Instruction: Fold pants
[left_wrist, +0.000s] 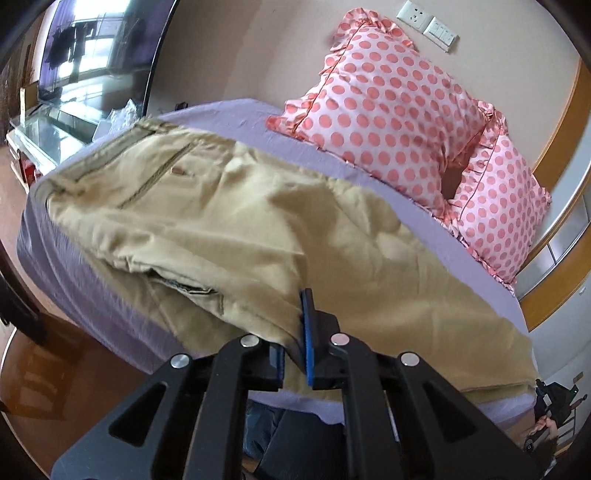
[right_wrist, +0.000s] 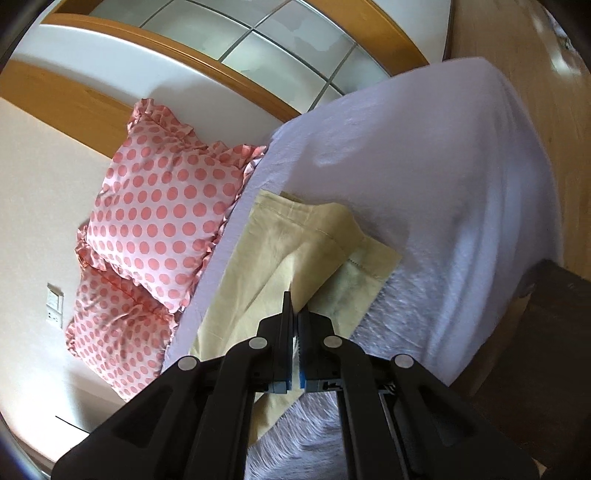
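The left claw (left_wrist: 295, 339) has its blue-padded fingers pinched on a fold of the khaki pants (left_wrist: 229, 221) along their near edge, with cloth visibly bunched between the pads. The right claw (right_wrist: 295, 325) is drawn almost fully together at the edge of a pant leg (right_wrist: 295, 251); its tips sit on the seam line and a thin layer of cloth appears caught between them, though the grip is slim and hard to confirm.

Out from the claws, the pants lie spread lengthwise across the bed (left_wrist: 229, 110), which is covered with a lilac sheet. The waistband (left_wrist: 122, 147) and pocket end lies at the far left in the left wrist view; the hems (right_wrist: 332, 236) lie just past the right claw in the right wrist view, the two legs stacked slightly out of line. Two pink polka-dot pillows (left_wrist: 388, 110) stand against the wall behind, near the pants but apart from them.

By my reading, the step in hand is the lengthwise stage: both claws hold the near long edge, ready to carry it. The next move would call for lifting both ends evenly and keeping the cloth taut between them, so the legs land squared, then bringing the hems toward the waistband. The right claw's shallow bite is the likeliest to slip.
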